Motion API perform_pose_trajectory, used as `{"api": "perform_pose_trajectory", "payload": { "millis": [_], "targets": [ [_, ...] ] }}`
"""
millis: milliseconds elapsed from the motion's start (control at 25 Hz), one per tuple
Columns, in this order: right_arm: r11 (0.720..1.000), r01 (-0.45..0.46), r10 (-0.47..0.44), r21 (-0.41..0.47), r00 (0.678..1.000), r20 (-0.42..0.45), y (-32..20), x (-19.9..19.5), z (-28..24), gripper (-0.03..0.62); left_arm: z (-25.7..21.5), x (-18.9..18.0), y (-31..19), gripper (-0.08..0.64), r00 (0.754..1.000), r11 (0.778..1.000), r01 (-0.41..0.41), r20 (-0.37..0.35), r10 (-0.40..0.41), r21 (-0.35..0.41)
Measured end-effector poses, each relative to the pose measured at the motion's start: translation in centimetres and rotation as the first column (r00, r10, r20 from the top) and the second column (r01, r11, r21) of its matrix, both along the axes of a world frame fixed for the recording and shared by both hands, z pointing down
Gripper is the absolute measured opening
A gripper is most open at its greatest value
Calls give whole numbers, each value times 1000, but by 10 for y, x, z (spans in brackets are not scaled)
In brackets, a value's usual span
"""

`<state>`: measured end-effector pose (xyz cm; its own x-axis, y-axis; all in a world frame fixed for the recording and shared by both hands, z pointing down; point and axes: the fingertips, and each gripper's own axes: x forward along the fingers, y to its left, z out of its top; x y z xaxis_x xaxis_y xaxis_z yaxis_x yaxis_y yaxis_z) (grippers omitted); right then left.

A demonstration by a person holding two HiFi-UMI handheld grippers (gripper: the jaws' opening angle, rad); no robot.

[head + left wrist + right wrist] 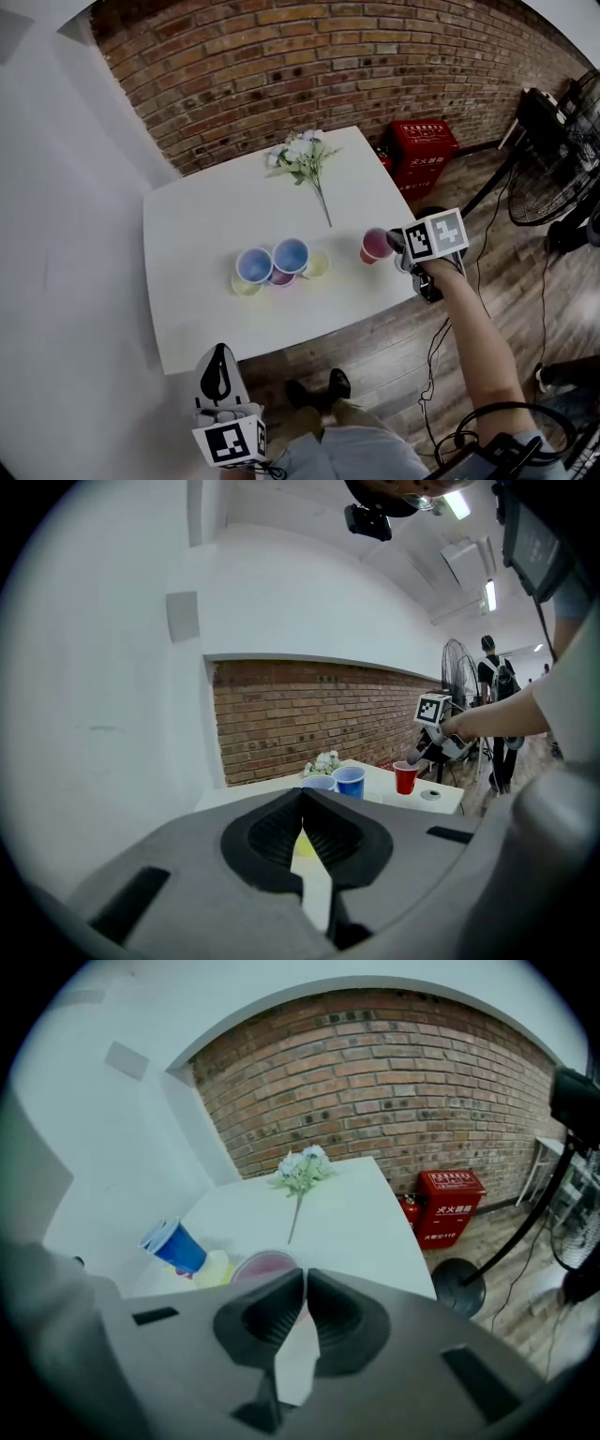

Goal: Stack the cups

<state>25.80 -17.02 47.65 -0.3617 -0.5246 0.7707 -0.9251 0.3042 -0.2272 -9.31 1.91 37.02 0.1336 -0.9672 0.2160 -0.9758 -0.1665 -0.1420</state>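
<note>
Right gripper (305,1277): jaws all but together, nothing plainly pinched between them. The risk, by my judgement, is that closed tips knock the light red cup (265,1266) over or off the table (187,309), as it stands close to the right edge. Red cup: upright, rim just beyond and left of those tips, well apart from the blue cups (272,260) and yellow cups (246,286) clustered mid-table. Left gripper (302,803): jaws closed, empty, low off the near edge.
</note>
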Motion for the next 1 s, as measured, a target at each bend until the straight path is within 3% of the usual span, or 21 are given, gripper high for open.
{"api": "perform_pose_trajectory", "payload": {
  "millis": [520, 640, 800, 1000],
  "targets": [
    [999, -9, 7, -46, 999, -35, 3, 2, 49, 29, 26, 3, 0, 9, 1000, 997, -22, 21, 23, -67],
    [999, -12, 11, -42, 1000, -27, 2, 2, 52, 76, 28, 1, 0, 9, 1000, 997, -19, 21, 20, -69],
    [999, -35, 35, 13, 999, -24, -3, 9, 43, 156, 30, 0, -1, 9, 1000, 998, -18, 19, 19, -65],
    [989, -81, 84, 124, 996, -14, -12, 20, 14, 161, 24, -5, -1, 9, 1000, 998, -5, 15, 5, -56]
  ]
}}
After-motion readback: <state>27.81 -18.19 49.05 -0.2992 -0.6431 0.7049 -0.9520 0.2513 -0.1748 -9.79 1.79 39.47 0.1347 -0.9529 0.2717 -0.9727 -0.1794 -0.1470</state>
